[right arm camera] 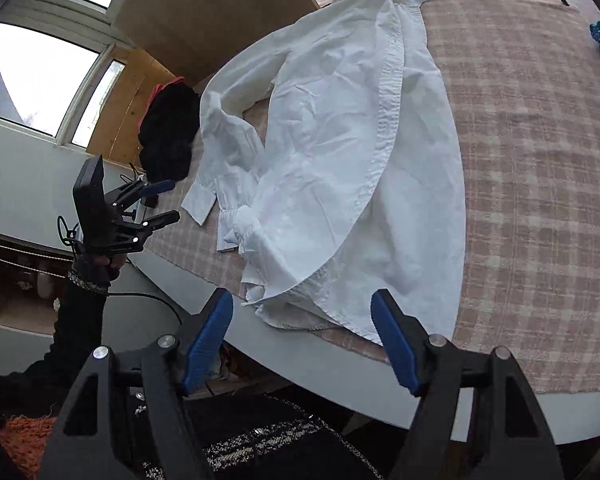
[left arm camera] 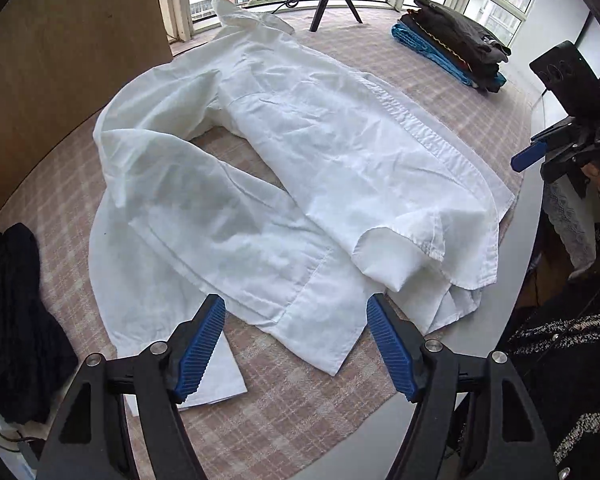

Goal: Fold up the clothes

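While both my claws stand wide and hold nothing, my left gripper [left arm camera: 296,344] hovers over the near hem of the white shirt [left arm camera: 300,152], and my right gripper [right arm camera: 302,340] hangs off the table edge [right arm camera: 300,350] at six o'clock. Lying on the checked cloth [right arm camera: 540,160], collar toward twelve, the shirt has one sleeve already laid across its body, probably for folding. A folded stack [left arm camera: 456,40] waits at one o'clock.

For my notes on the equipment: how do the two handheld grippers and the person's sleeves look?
Both the left gripper and the right gripper have black angular frames with silver pivot bolts and ribbed blue pads on the jaws. Each carries a black box-shaped camera block. The sleeve is dark knit with a speckled black-and-white cuff.
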